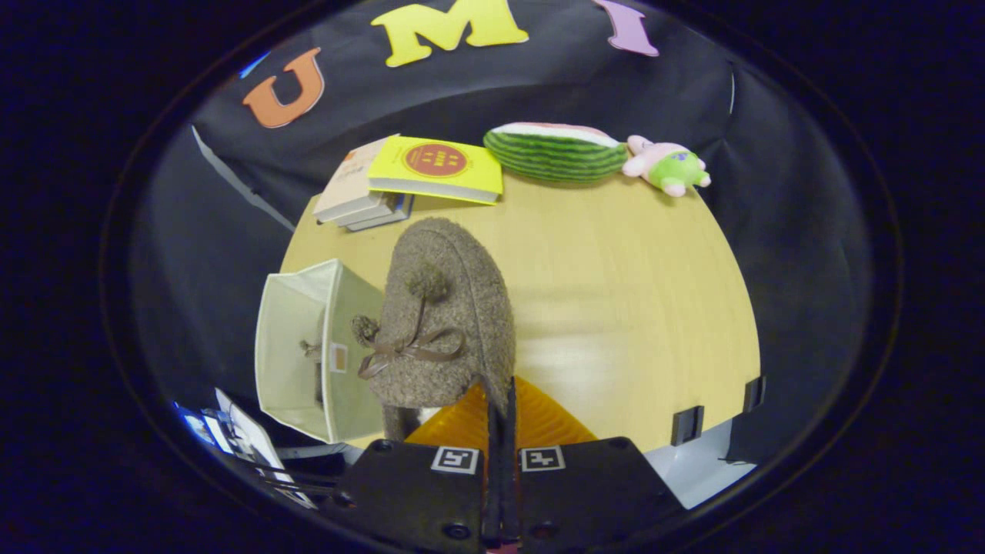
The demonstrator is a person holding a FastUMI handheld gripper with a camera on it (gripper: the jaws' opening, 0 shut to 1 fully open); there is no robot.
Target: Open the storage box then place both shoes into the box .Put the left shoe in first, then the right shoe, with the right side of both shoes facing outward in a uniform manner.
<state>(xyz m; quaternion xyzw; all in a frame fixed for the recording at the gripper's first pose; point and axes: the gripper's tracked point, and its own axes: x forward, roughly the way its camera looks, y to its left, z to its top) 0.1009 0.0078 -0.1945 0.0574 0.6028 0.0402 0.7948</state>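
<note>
One shoe (450, 308), a brown woolly slipper with pom-poms and a bow, hangs in the hand-held gripper (500, 400), whose fingers are clenched on the back edge of its heel so the toe points away, toward the far edge of the bench (616, 269). Holding it by the heel rim leaves the toe free to go in first. Just left of it, at the bench's left edge, the storage box (296, 346) lies on its side with its mouth open; something brown sits inside, probably the other shoe, though the view there is too dim to be sure. Books (400, 181), a watermelon toy (554, 150) and a small plush (669, 165) line the far edge, well apart from the work.
</note>
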